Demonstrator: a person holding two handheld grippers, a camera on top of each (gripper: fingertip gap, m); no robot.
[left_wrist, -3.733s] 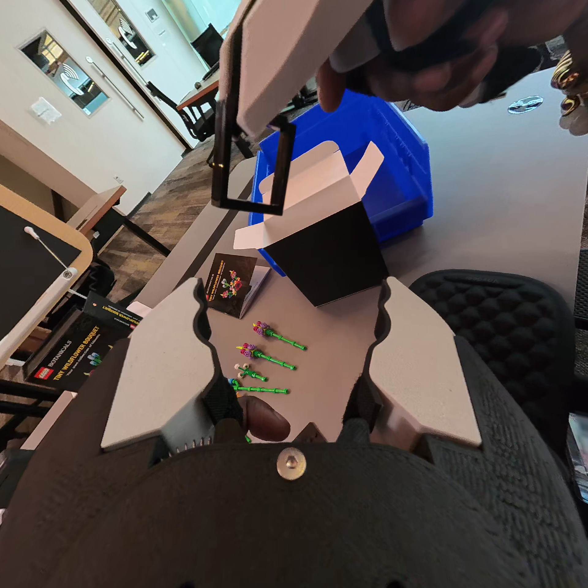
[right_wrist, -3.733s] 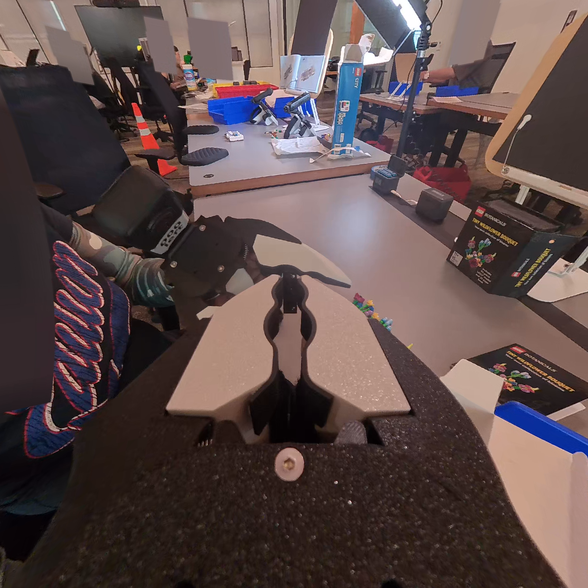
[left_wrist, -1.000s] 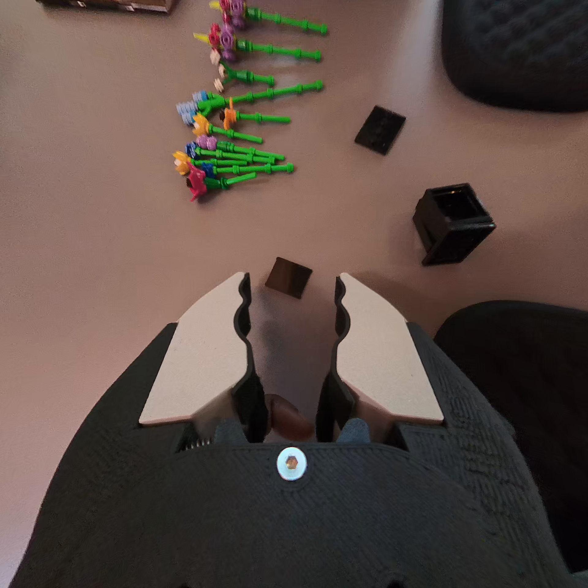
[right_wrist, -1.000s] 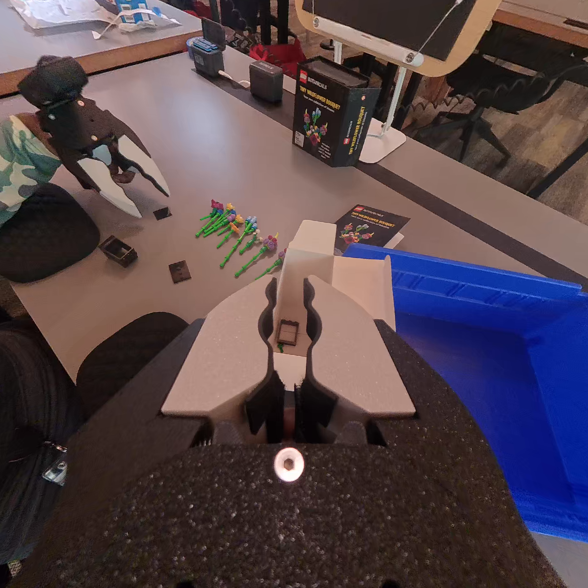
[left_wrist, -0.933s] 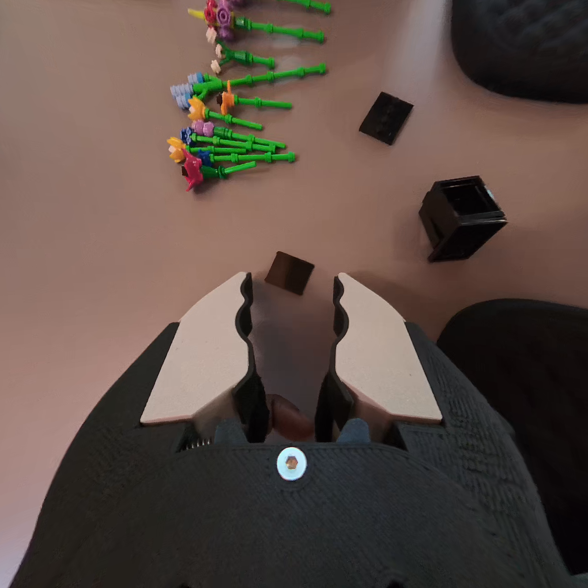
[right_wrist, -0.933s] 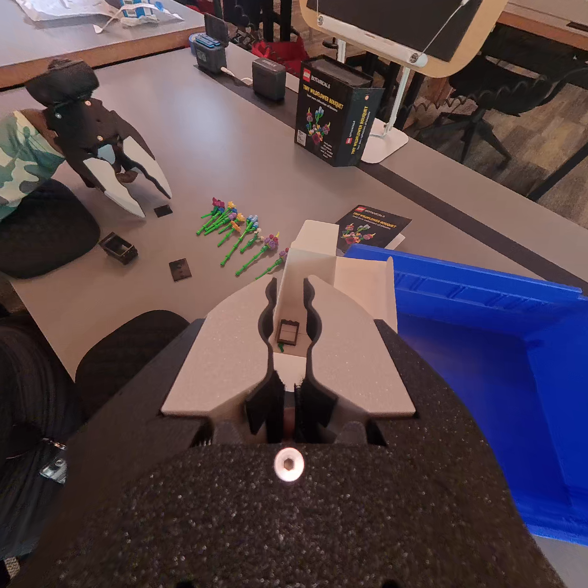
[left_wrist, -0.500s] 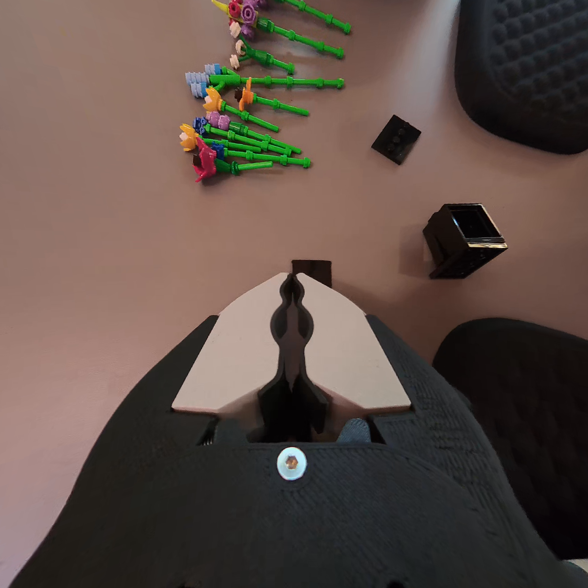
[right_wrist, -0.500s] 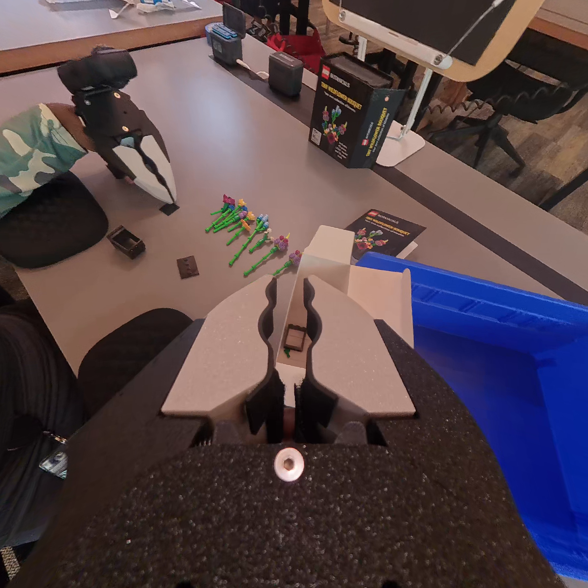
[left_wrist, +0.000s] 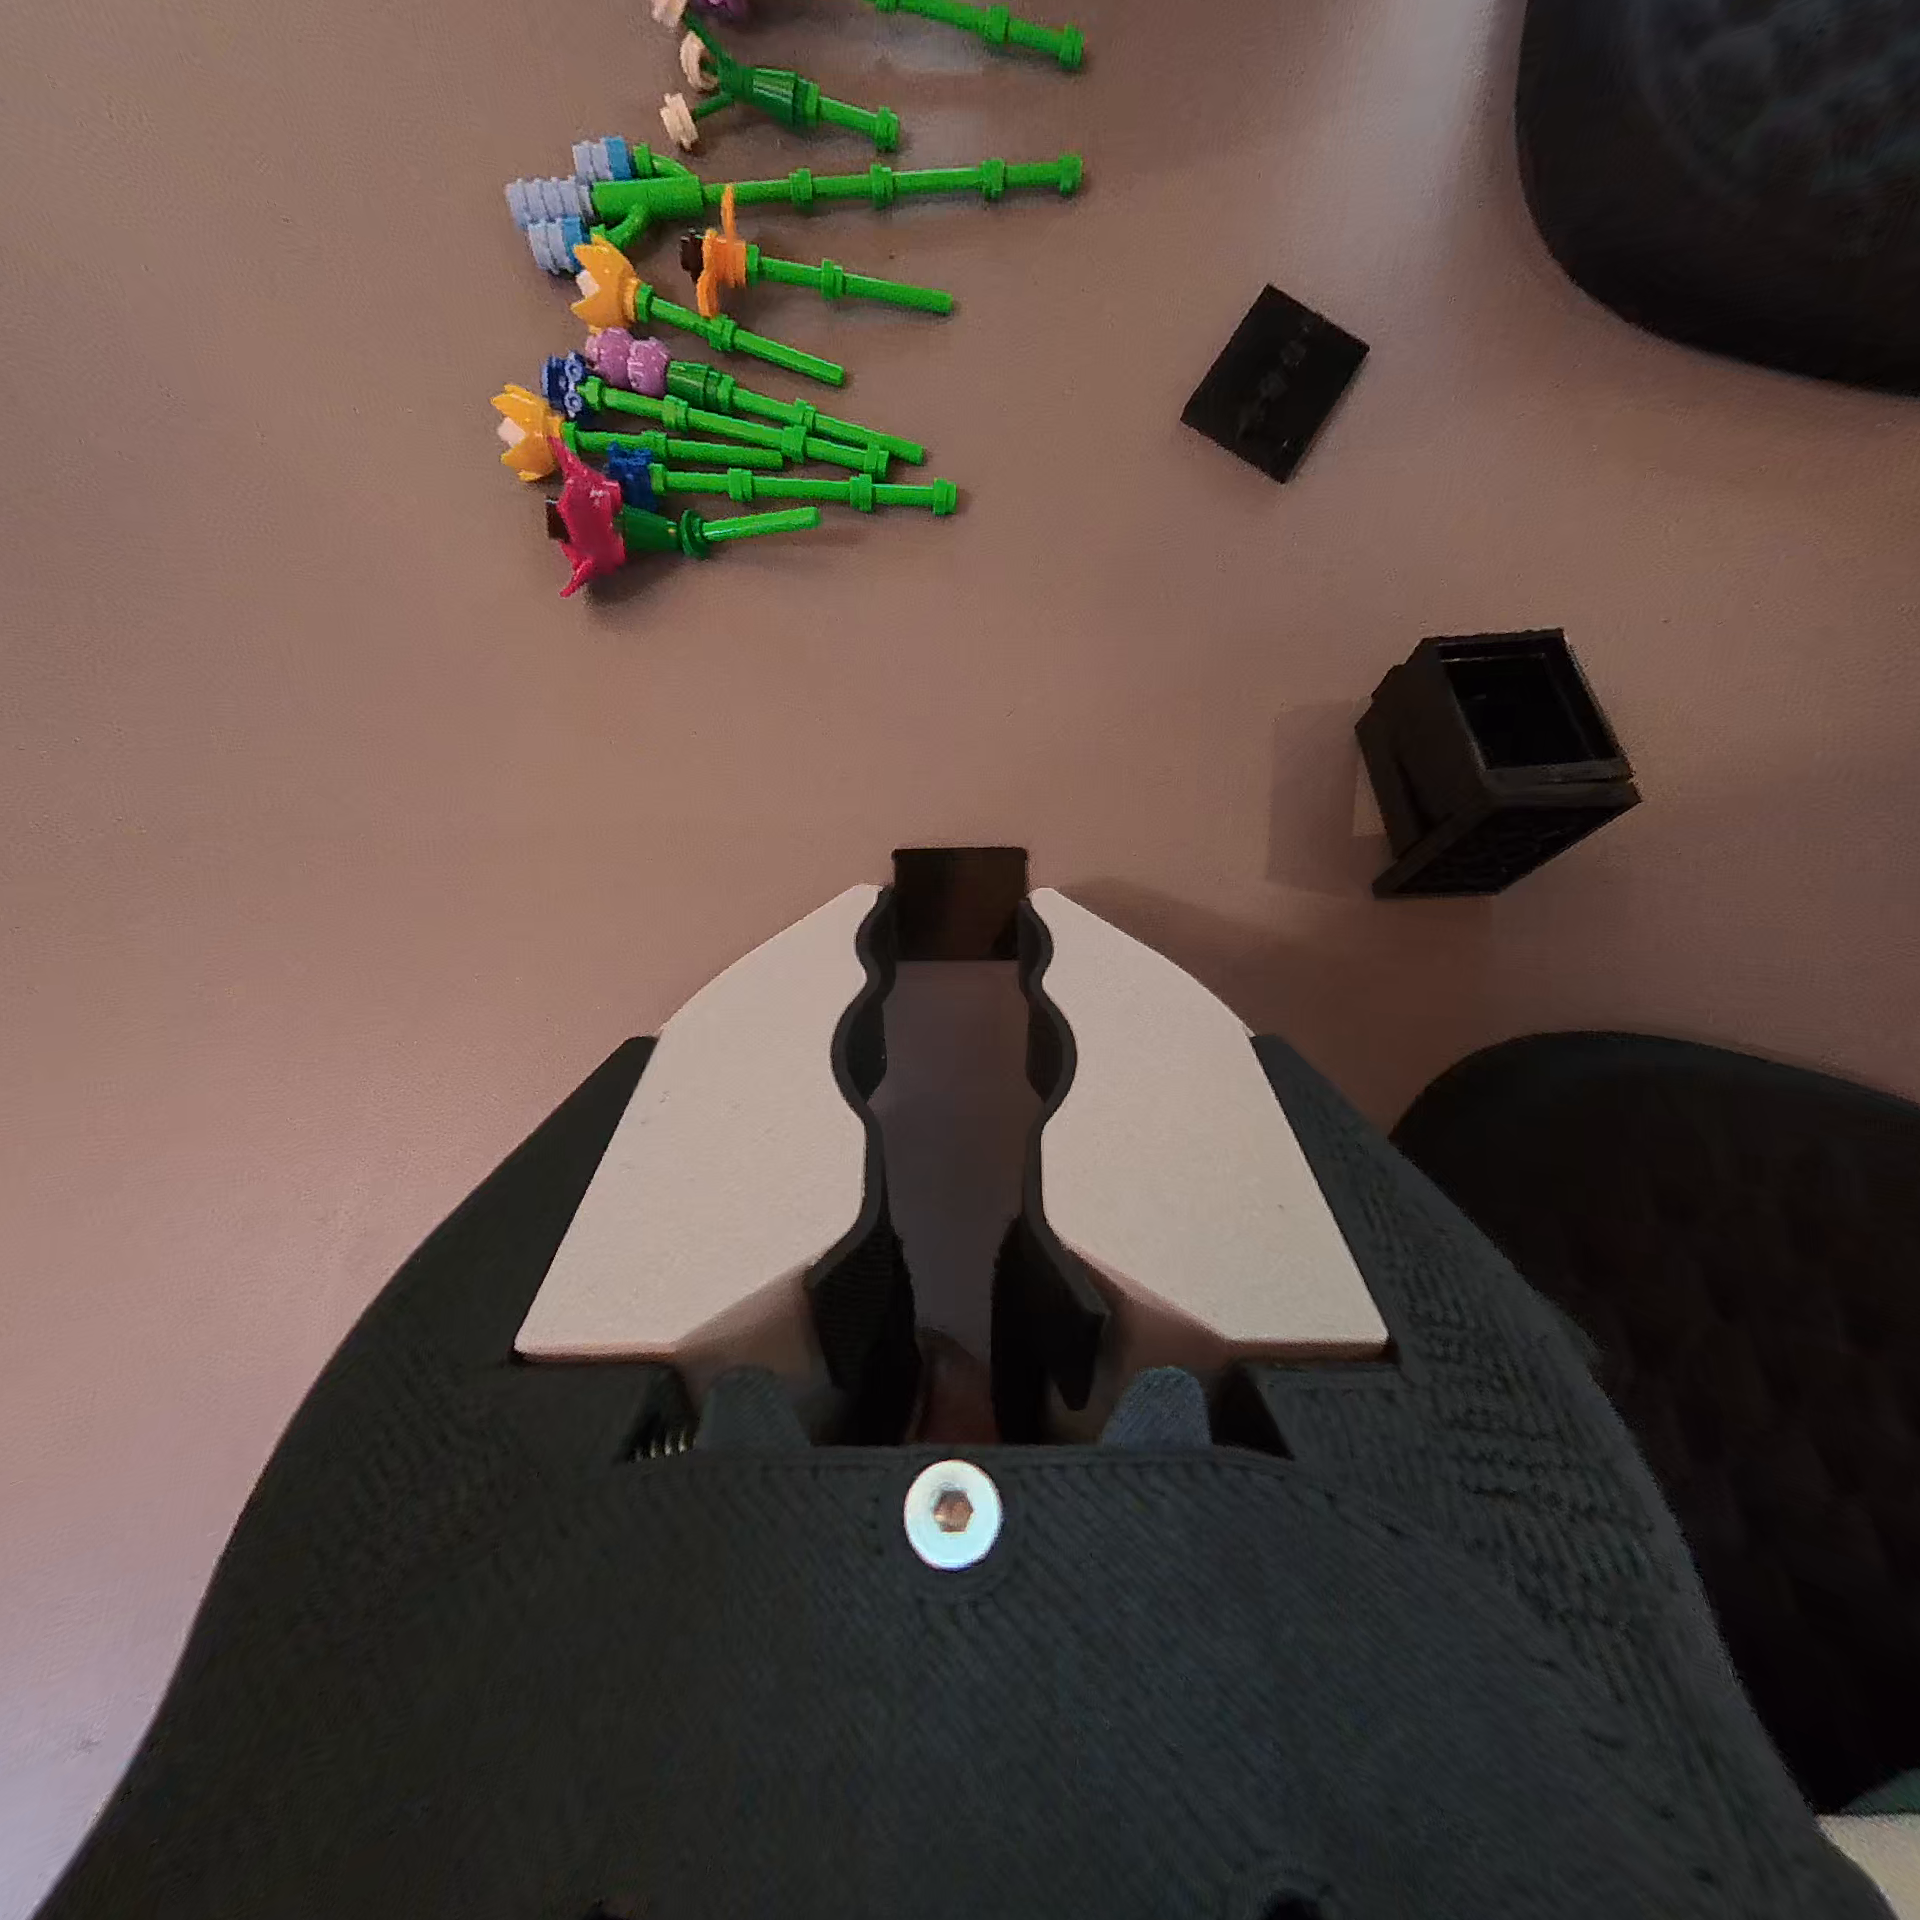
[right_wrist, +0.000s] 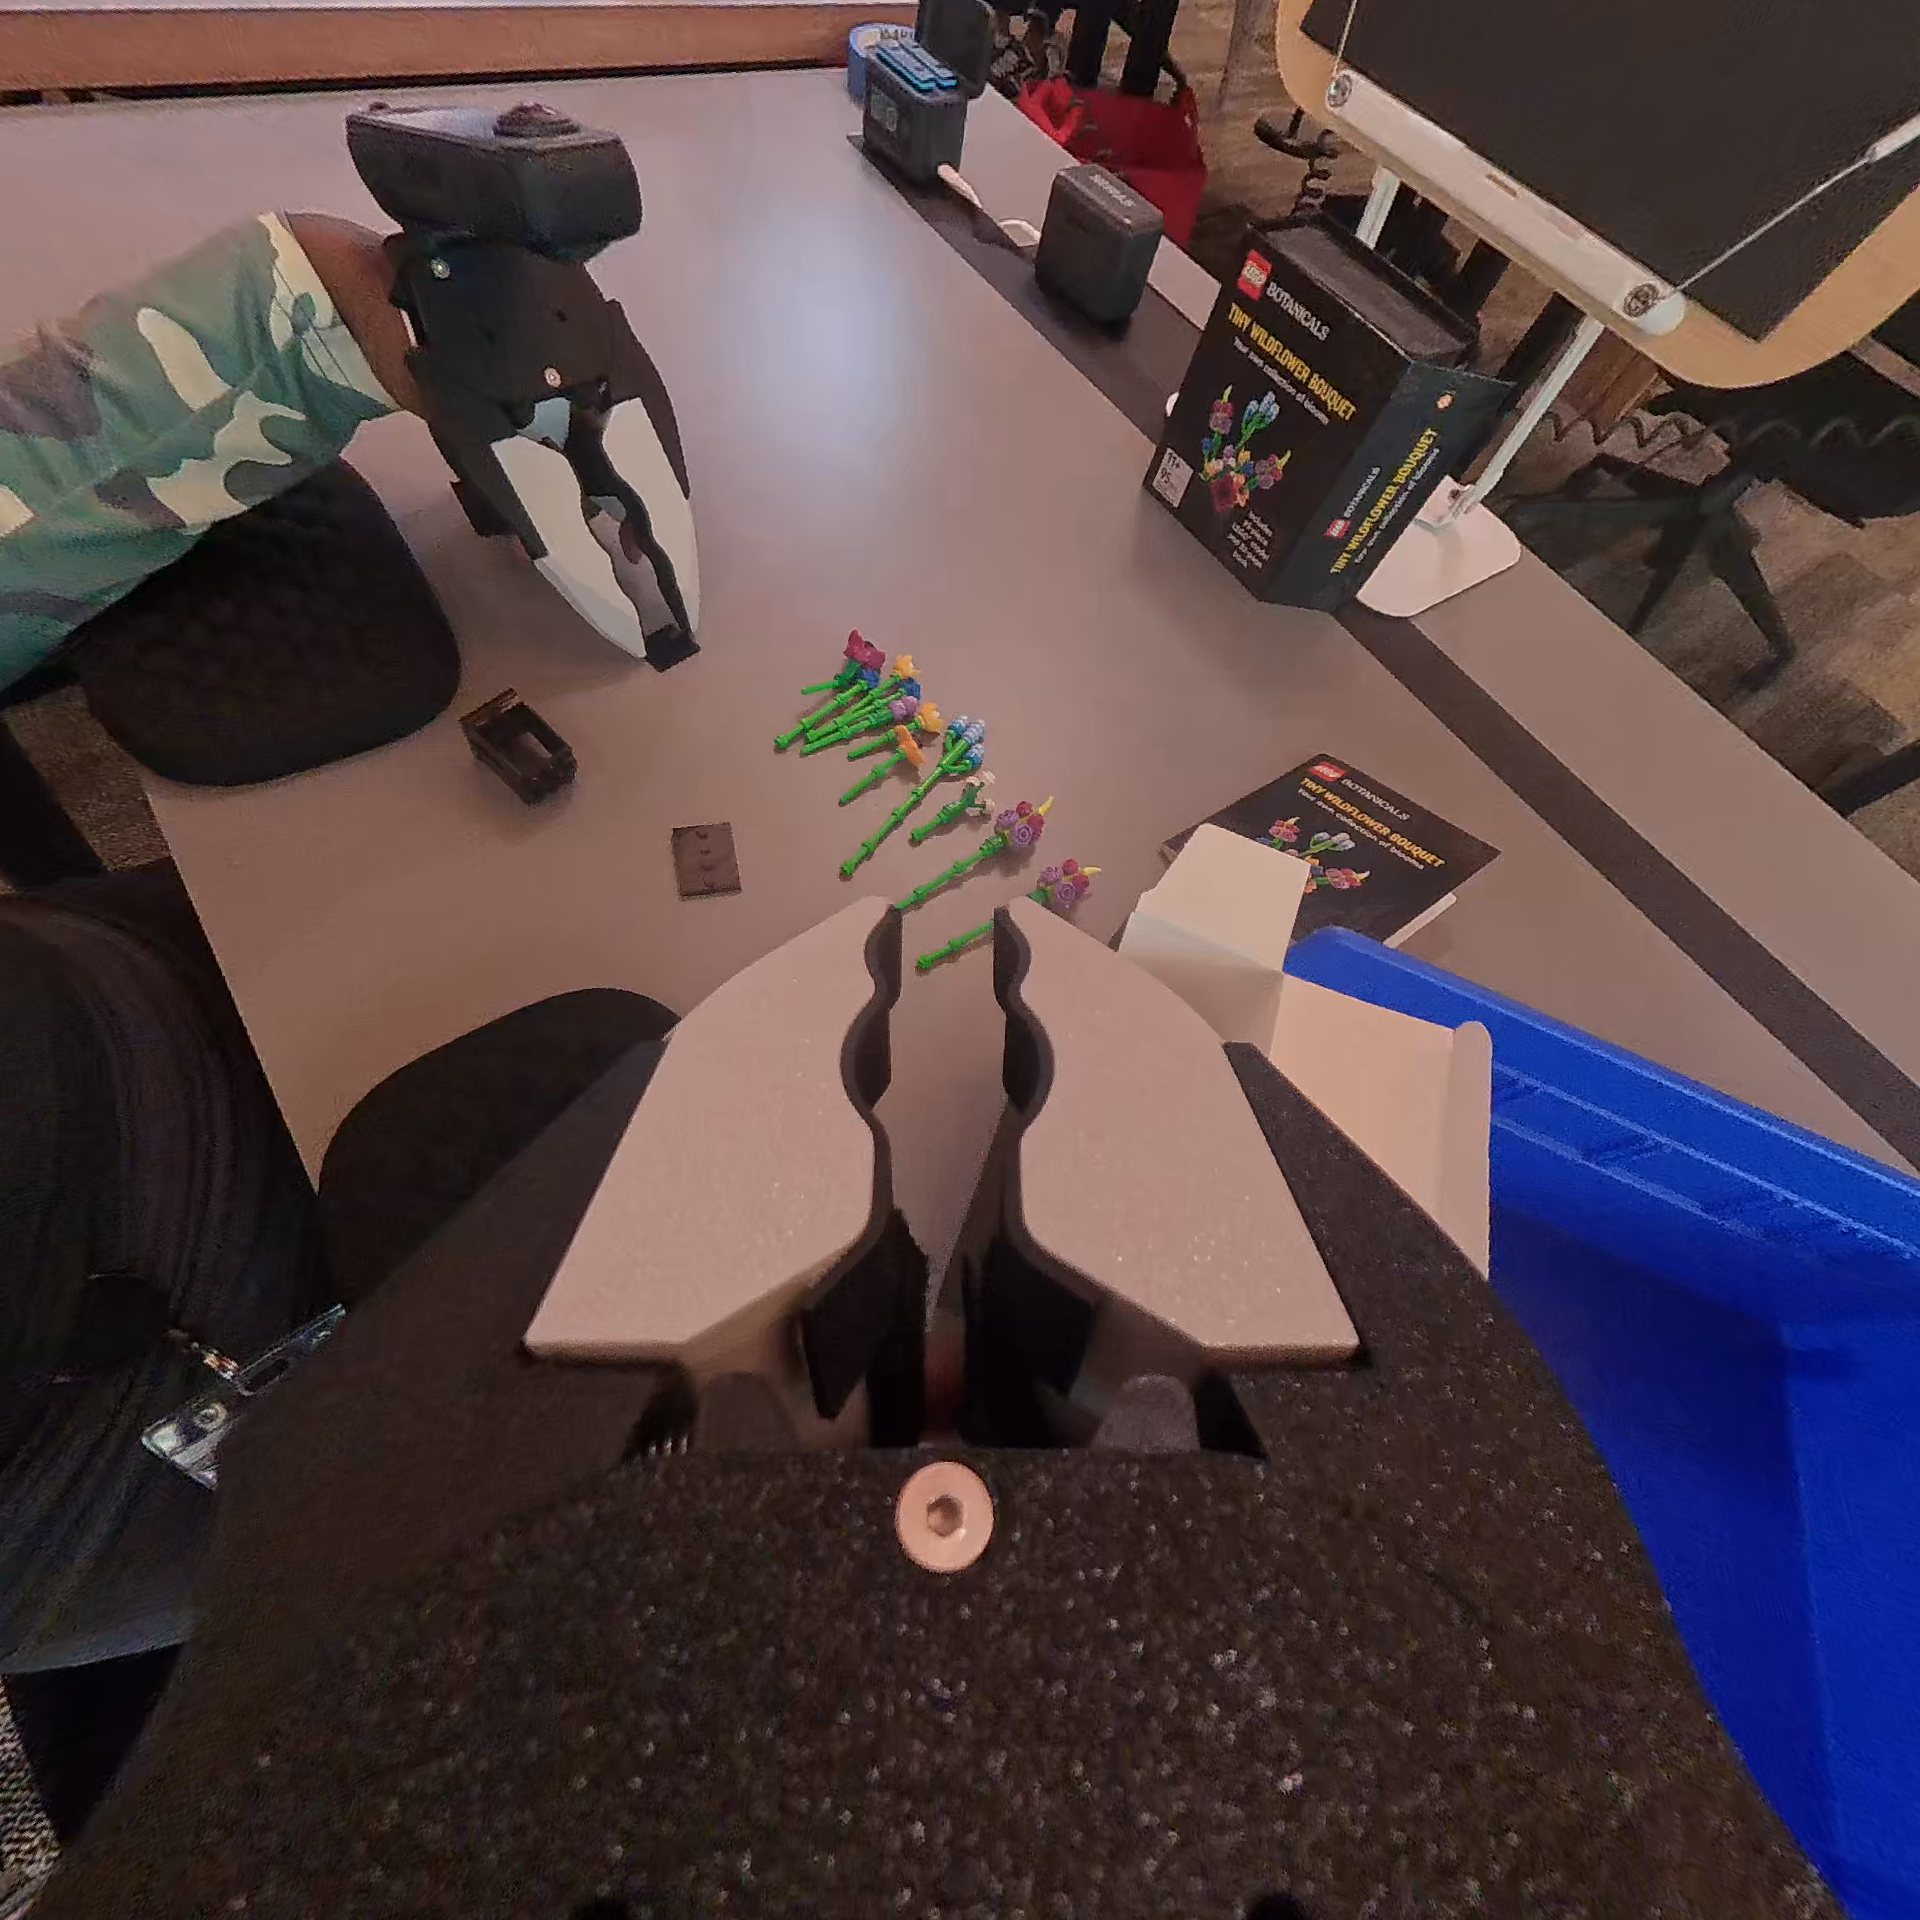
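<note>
Small black tile (left_wrist: 958, 900) sits pinched between the tips of the left hand-held gripper (left_wrist: 958, 920), low over the worktop (left_wrist: 312, 727). Beyond it lie an open black cube (left_wrist: 1496, 758), a second black plate (left_wrist: 1276, 382) and a row of toy flowers (left_wrist: 727, 416). The right hand-held gripper (right_wrist: 943, 925), slightly parted and empty, hovers beside a blue bin (right_wrist: 1662, 1247).

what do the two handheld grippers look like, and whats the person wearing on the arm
Both the left gripper and right gripper have rough black printed bodies, a silver hex bolt, and pale grey wedge fingers with wavy black inner edges. The sleeve is green camouflage.
</note>
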